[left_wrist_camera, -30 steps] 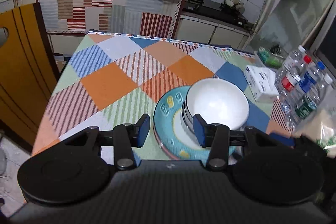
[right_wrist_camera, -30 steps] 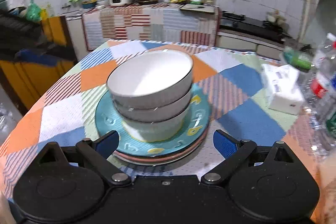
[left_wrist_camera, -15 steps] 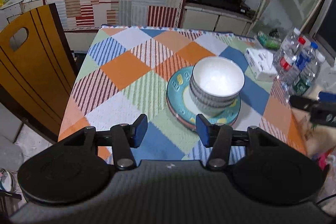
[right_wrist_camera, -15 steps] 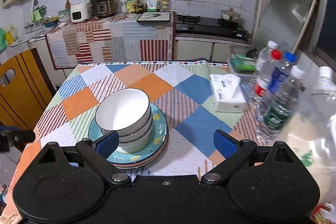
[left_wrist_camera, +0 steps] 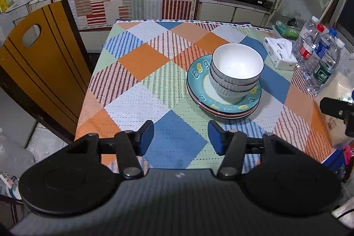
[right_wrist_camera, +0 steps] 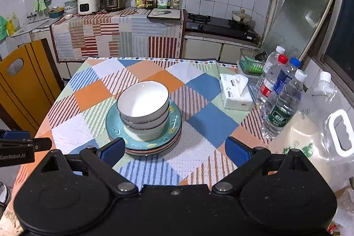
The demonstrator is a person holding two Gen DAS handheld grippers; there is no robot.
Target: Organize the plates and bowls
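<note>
A stack of white bowls with dark rims point(left_wrist_camera: 237, 68) sits nested on a stack of plates, the top one teal with yellow letters point(left_wrist_camera: 199, 79), on the checked tablecloth point(left_wrist_camera: 143, 59). The same bowls point(right_wrist_camera: 143, 106) and teal plate point(right_wrist_camera: 174, 123) show in the right wrist view. My left gripper point(left_wrist_camera: 181, 140) is open and empty, held back above the table's near edge, left of the stack. My right gripper point(right_wrist_camera: 174, 150) is open wide and empty, just in front of the stack and apart from it.
A tissue pack point(right_wrist_camera: 235, 92) and several water bottles point(right_wrist_camera: 281, 98) stand at the table's right, with a large clear jug point(right_wrist_camera: 327, 116) and a green basket point(right_wrist_camera: 250, 63). A yellow wooden chair point(left_wrist_camera: 42, 63) stands at the left. The kitchen counter point(right_wrist_camera: 119, 34) is behind.
Both grippers have pulled back and up from the stack, which now looks smaller and farther. Both stay open. The bowls and plates have not moved.
</note>
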